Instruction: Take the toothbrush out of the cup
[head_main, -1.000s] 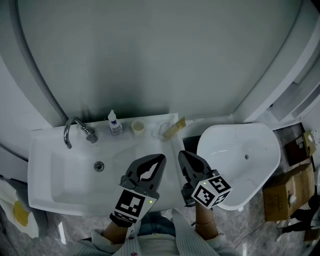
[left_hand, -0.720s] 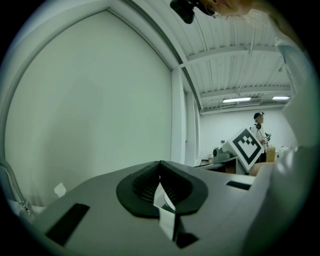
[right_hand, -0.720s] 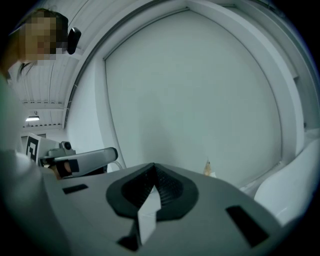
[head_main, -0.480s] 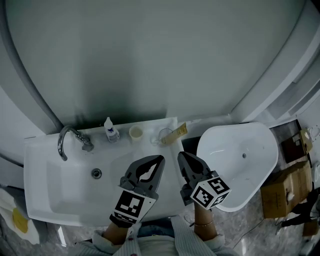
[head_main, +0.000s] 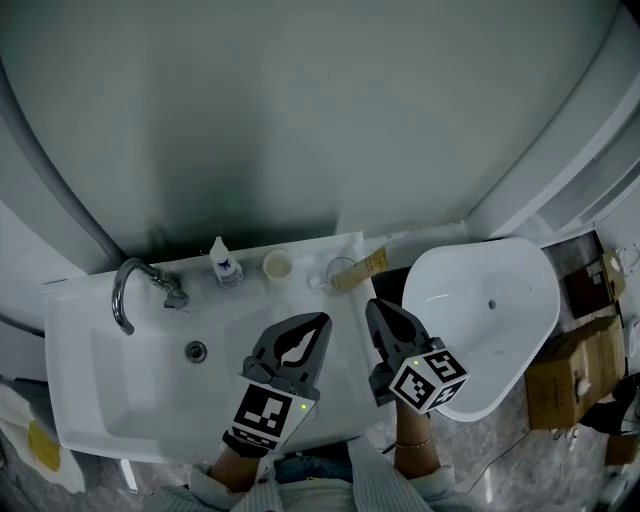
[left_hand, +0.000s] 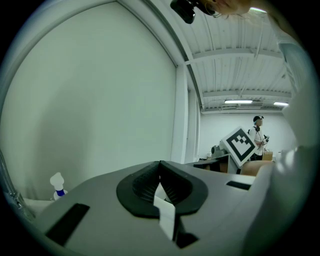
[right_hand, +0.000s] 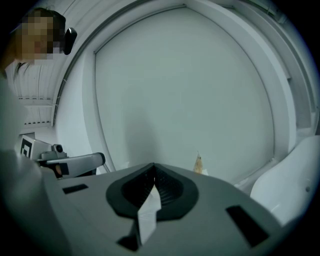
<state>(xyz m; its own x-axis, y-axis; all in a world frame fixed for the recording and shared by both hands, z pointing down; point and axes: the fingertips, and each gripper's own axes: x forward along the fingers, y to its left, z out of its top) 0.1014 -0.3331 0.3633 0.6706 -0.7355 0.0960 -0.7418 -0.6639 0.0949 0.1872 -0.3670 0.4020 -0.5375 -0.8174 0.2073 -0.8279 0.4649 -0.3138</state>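
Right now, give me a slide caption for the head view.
Left gripper and right gripper, both shut, hover by the white sink, short of the clear cup holding a yellowish toothbrush.

White washbasin (head_main: 100, 385) with a chrome faucet (head_main: 130, 290) at its rear left and a drain (head_main: 197, 351) in the bowl. A small bottle (head_main: 224, 262) stands upright on the rear ledge, near the faucet. To the right are a white bowl-shaped fixture (head_main: 500, 330) and cardboard boxes (head_main: 575, 372).

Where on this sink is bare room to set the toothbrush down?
Bare: the basin around the drain, and the flat rim just in front of the clear cup. Crowded: the back ledge, where faucet, bottle, small cup and clear cup stand in a row.
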